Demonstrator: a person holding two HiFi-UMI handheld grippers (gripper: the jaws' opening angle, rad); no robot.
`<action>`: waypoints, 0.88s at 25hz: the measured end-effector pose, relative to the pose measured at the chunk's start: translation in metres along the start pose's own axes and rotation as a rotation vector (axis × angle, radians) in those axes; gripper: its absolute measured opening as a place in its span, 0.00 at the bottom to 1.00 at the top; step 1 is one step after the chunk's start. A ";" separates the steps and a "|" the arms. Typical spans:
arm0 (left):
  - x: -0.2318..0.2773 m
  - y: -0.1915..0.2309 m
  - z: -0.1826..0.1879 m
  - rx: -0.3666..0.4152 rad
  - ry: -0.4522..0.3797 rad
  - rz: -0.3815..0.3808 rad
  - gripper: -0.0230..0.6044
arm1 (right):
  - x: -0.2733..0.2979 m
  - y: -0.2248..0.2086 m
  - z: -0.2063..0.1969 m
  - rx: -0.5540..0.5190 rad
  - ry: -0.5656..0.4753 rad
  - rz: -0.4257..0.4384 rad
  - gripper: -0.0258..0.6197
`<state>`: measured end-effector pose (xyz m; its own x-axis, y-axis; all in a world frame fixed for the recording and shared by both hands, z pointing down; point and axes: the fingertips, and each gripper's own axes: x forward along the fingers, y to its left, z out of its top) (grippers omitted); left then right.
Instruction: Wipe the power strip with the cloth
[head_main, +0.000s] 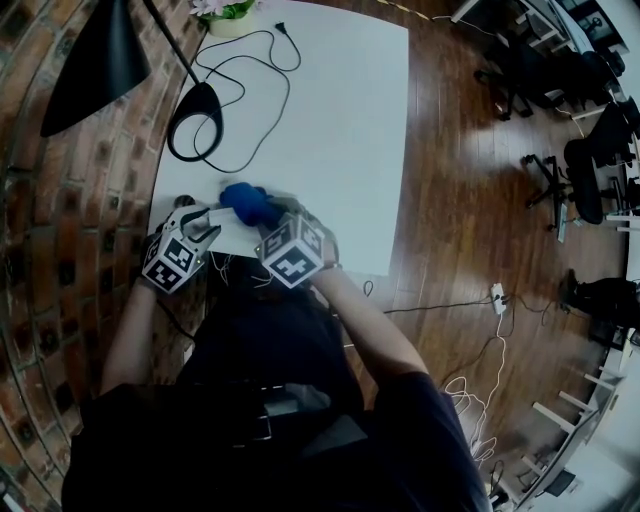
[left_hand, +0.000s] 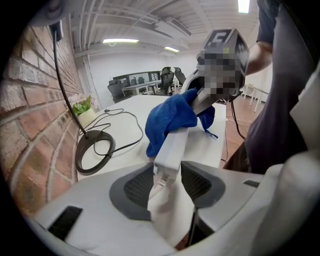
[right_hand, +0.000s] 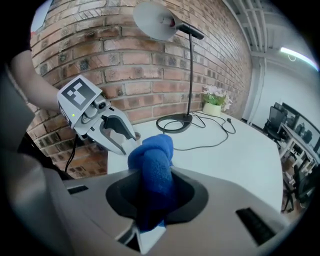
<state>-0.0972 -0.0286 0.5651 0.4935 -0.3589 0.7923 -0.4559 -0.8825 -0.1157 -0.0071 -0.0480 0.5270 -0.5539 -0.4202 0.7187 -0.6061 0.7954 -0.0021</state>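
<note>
Right at the near left corner of the bench (head_main: 340, 120), both tools are on the job. The left tool (left_hand: 167, 182) has its jaws pinching one end of the white power strip (left_hand: 172, 147), a ribbed pad on each side of it. The strip runs away from that tool, out over the corner. I cannot tell if its far end rests on the bench.

The right tool (right_hand: 155, 192) comes in from the other side, jaws clamped on the blue cloth (right_hand: 155, 170), which bulges out in a thick roll between them. From the left gripper view the cloth (left_hand: 172, 117) is draped over the far end of the strip and touching it. From the head view the two tools sit close together, left tool (head_main: 205, 222) beside right tool (head_main: 268, 212), with the blue cloth (head_main: 250, 203) bunched just beyond their tips.

Further along the left side of the bench lies the ring-shaped base of a desk lamp (head_main: 195, 125). Its black shade (head_main: 95, 60) hangs out over the brick wall (head_main: 50, 200) that runs along the left edge. A black cord (head_main: 250, 70) loops across the bench from the base toward the far edge. At the far left corner stands a small potted plant (head_main: 225, 10).

Off to the right is a wooden floor (head_main: 470, 200), and well beyond it stand black office chairs (head_main: 590, 170).
</note>
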 end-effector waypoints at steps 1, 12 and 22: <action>0.000 0.000 0.002 0.007 0.003 -0.006 0.34 | -0.001 -0.001 -0.001 0.000 -0.003 -0.001 0.16; 0.002 -0.002 0.003 0.024 0.026 -0.016 0.33 | -0.018 -0.018 -0.022 -0.055 0.012 -0.112 0.16; 0.003 -0.002 0.004 0.012 0.009 -0.022 0.34 | -0.033 -0.041 -0.039 -0.010 0.042 -0.152 0.16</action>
<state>-0.0922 -0.0295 0.5658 0.4965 -0.3362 0.8003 -0.4357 -0.8939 -0.1052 0.0590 -0.0497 0.5304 -0.4316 -0.5176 0.7388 -0.6755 0.7283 0.1155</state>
